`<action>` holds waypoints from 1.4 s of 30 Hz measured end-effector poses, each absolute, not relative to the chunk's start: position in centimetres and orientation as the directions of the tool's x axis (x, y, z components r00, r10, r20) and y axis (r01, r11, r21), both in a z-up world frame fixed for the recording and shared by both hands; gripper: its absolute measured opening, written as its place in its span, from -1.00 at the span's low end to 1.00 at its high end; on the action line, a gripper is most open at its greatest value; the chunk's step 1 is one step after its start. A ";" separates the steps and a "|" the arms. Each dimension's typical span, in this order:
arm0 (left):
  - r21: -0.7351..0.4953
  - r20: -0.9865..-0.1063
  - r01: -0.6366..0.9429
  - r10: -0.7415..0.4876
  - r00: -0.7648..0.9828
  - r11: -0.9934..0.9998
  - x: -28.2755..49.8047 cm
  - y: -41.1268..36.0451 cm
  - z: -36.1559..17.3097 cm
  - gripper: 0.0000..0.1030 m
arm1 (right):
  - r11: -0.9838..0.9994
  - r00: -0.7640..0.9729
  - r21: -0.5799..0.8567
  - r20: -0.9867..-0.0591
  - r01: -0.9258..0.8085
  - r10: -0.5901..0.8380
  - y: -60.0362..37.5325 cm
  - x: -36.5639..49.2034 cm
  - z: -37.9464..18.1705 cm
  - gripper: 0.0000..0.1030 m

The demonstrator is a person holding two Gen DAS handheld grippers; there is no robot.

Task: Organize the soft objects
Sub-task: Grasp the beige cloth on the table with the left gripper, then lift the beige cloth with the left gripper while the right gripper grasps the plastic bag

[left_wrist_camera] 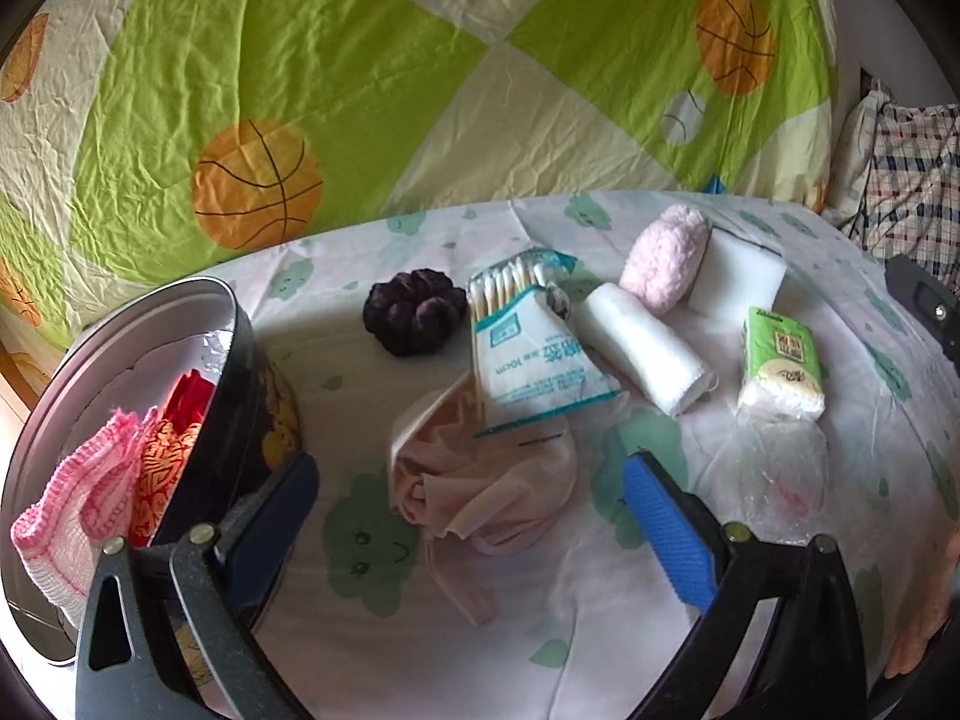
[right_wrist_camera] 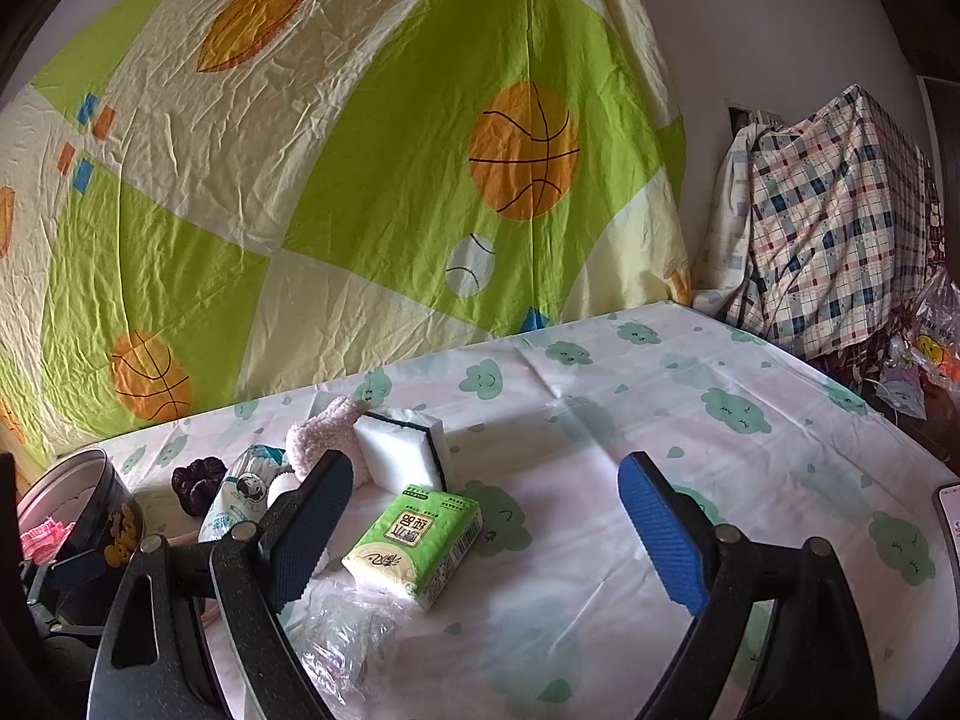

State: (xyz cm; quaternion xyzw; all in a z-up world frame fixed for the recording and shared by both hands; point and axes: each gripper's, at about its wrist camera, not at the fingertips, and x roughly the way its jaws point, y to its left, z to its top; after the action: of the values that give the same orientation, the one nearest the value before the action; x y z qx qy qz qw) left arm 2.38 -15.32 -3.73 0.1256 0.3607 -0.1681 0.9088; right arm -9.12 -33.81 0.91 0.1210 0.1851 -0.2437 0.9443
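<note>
Left wrist: round tin (left_wrist_camera: 252,360) holds pink knit cloth (left_wrist_camera: 90,498)

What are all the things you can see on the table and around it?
tin: one, black, left edge of table, pink and red cloths inside
scrunchie: one, dark purple, beside tin
cotton swabs: one packet, white and teal, middle
beige cloth: one, crumpled, under the swabs' near end
bandage roll: one, white, right of swabs
fluffy sock: one, pink, far side
sponge: one, white, beside sock
tissue pack: one, green, right
plastic wrapper: one, clear, near tissues
tablecloth: one, white with green clouds
sheet: one, green and cream, behind
left gripper: open
right gripper: open
</note>
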 end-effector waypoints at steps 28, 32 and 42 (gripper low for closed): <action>-0.200 -0.738 0.425 -0.422 0.527 0.883 2.1 -12.4 -5.5 -0.70 | 0.828 0.804 0.196 -0.432 0.525 -0.408 -35.3 -9.5 0.9 0.78; -0.237 -0.703 0.447 -0.470 0.533 0.863 0.4 -11.4 -4.7 -0.70 | 0.821 0.798 0.216 -0.457 0.528 -0.393 -35.8 -9.4 0.6 0.78; -0.208 -0.571 0.492 -0.513 0.641 0.846 -2.5 -9.7 -1.7 -0.70 | 0.884 0.795 0.199 -0.551 0.423 -0.256 -34.2 -7.4 -0.9 0.78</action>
State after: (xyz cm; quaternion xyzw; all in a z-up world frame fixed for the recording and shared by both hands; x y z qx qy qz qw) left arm -2.47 -9.74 -1.70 -0.0169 0.3204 -0.2773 0.9056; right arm -7.38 -34.22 -0.85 0.1581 0.2640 -0.1817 0.9340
